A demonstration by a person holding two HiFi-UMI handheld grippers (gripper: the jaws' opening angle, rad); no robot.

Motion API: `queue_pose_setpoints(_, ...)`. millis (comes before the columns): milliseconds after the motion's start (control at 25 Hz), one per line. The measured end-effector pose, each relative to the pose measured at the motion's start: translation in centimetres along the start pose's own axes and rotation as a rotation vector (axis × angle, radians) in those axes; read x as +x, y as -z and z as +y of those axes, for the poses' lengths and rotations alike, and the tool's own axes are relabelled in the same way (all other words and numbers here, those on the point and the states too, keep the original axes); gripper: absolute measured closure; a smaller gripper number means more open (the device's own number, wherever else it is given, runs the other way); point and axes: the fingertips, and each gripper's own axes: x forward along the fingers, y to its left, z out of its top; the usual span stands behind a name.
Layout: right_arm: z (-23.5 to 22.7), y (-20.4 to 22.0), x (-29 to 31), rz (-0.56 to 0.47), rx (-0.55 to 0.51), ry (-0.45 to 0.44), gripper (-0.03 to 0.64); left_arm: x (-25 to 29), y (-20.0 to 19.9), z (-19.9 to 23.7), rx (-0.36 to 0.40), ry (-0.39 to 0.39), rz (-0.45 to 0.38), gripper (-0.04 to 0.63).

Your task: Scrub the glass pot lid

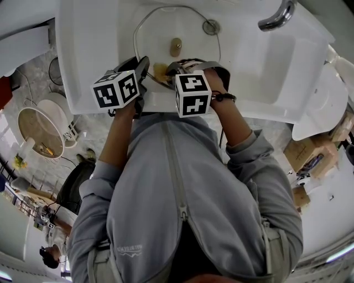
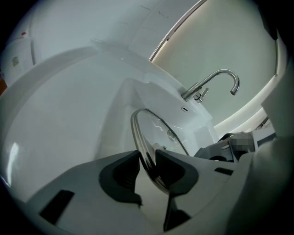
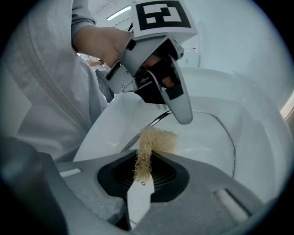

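- Closest in, your own grey zip jacket fills the lower half of the head view. You're leaning right over the near edge of the sink so both arms drop into the basin.
- Your left tool is clamped on the rim of the glass pot lid, one pad on each face of the glass. That pinch steadies the lid as an anchor while the other side does the work.
- The lid sits inside the basin, its near rim by the sink's near edge and the rest reaching out toward the drain. It looks propped at a tilt, though I can't tell how steep.
- The lid's knob faces up at you, so that's the side open for scrubbing.
- Your right tool is clenched on a tan fibrous scrub pad, with most of the pad poking out past the jaw tips. That leaves soft fibre, not plastic, to meet the glass.
- The pad hangs just beside the left tool at the lid's near rim. I can't say for sure whether it's touching.
- The faucet stands at the far right corner of the sink, well clear of both tools.
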Motion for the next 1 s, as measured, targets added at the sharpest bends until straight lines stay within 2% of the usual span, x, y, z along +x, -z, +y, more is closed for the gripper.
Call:
queue_pose_setpoints(160,0.1,0.4,-0.2,-0.024,0.023,-0.045,0.561,-0.1,0.1,0.0,-0.002,0.000,0.004,0.492)
queue_pose_setpoints(480,-3.8,1.6,1.0,0.015,0.073,0.080,0.561,-0.1,0.1,-0.1,0.009,-0.011,0.011,0.491)
queue_pose_setpoints(1000,-12.4,3.8,1.9,0.065,0.221,0.238,0.561,-0.1,0.5,0.0,0.023,-0.029,0.026,0.489)
